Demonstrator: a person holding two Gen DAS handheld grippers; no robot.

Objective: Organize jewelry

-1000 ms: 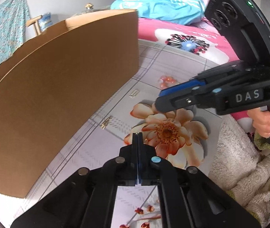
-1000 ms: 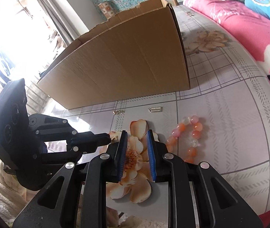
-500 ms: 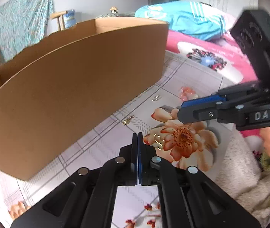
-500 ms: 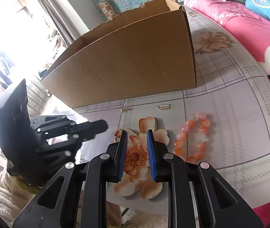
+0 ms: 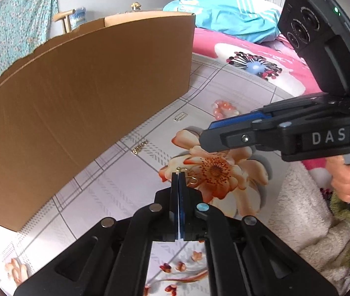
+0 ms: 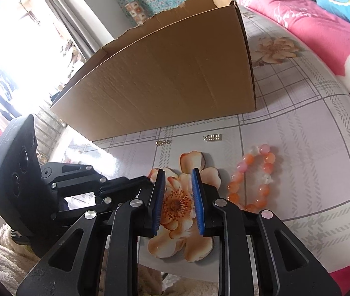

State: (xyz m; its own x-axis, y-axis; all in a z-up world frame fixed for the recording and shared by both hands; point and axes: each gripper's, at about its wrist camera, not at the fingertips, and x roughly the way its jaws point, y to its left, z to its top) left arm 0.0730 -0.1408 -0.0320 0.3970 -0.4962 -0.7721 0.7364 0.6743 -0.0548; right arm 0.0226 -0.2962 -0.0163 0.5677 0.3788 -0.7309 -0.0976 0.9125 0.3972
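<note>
Left gripper (image 5: 178, 176) jaws are pressed together on a small gold earring (image 5: 190, 178); its hook and loop stick out at the tip, just above the orange flower print on the bench (image 5: 115, 187). So the earring looks pinched and just off the surface, though contact with the bench can't be ruled out.

Right gripper (image 6: 176, 181) jaws stand narrowly apart with nothing between them, only the flower print showing through the gap. It hangs over the bench next to the left gripper's tip. A hand (image 5: 347, 177) is on its trigger.

Still loose on the bench:
- bead bracelet (image 6: 252, 177), orange and pink beads, just right of the right gripper
- small silver clip (image 6: 212, 137), near the front wall of the cardboard box (image 6: 165, 74)
- small gold piece (image 6: 163, 142), probably another earring, left of the clip and also close to the box

The box is open at the top and stands upright, behind all the items. Its inside is not visible from either view, so can't tell whether anything has gone in.

Progress judgement: early. One item is gripped but not placed, and three are untouched. Likely destination is the box, though only the task wording suggests that. Remaining: carry the earring over the box wall and drop it, then bracelet, clip and gold piece. The earring is tiny and held by its edge, so it could slip on the lift.
</note>
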